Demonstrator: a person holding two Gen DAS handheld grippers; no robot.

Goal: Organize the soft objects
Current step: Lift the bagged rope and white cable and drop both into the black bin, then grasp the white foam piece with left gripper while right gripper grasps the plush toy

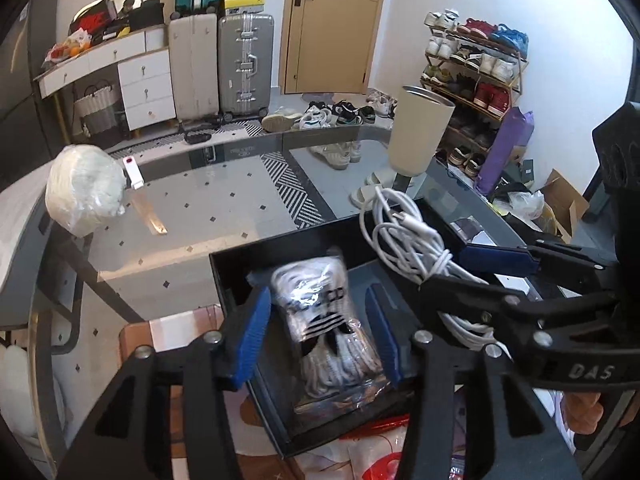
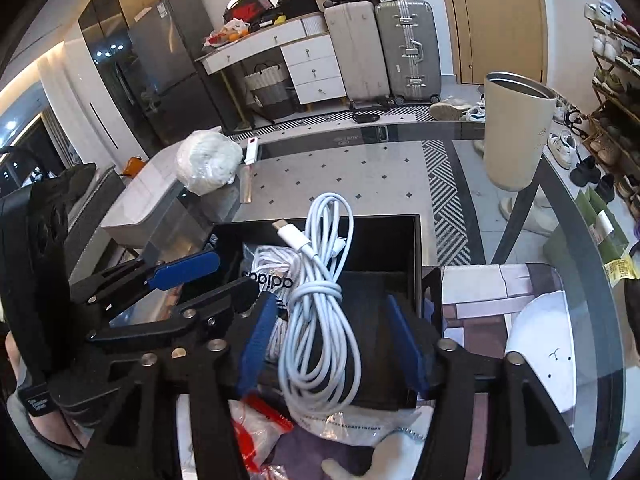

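A black box (image 1: pixel 280 246) stands open on the glass table (image 1: pixel 224 200). A plastic-wrapped bundle of white adidas laces (image 1: pixel 330 328) lies in it, between the spread fingers of my open left gripper (image 1: pixel 320 334). A coiled white cable (image 2: pixel 320 312) hangs over the box (image 2: pixel 384 232), between the spread fingers of my right gripper (image 2: pixel 330 340); whether they touch it is unclear. The cable (image 1: pixel 408 236) and right gripper (image 1: pixel 472 270) also show in the left wrist view. A wrapped white soft ball (image 1: pixel 82 190) sits at the table's far left, also in the right wrist view (image 2: pixel 208 162).
A cream tumbler (image 2: pixel 516 132) stands at the table's far right. A small white stick (image 2: pixel 251 150) lies beside the ball. Plastic bags with red print (image 2: pixel 260 432) lie under the box's near edge. Suitcases, a shoe rack and shoes fill the room beyond.
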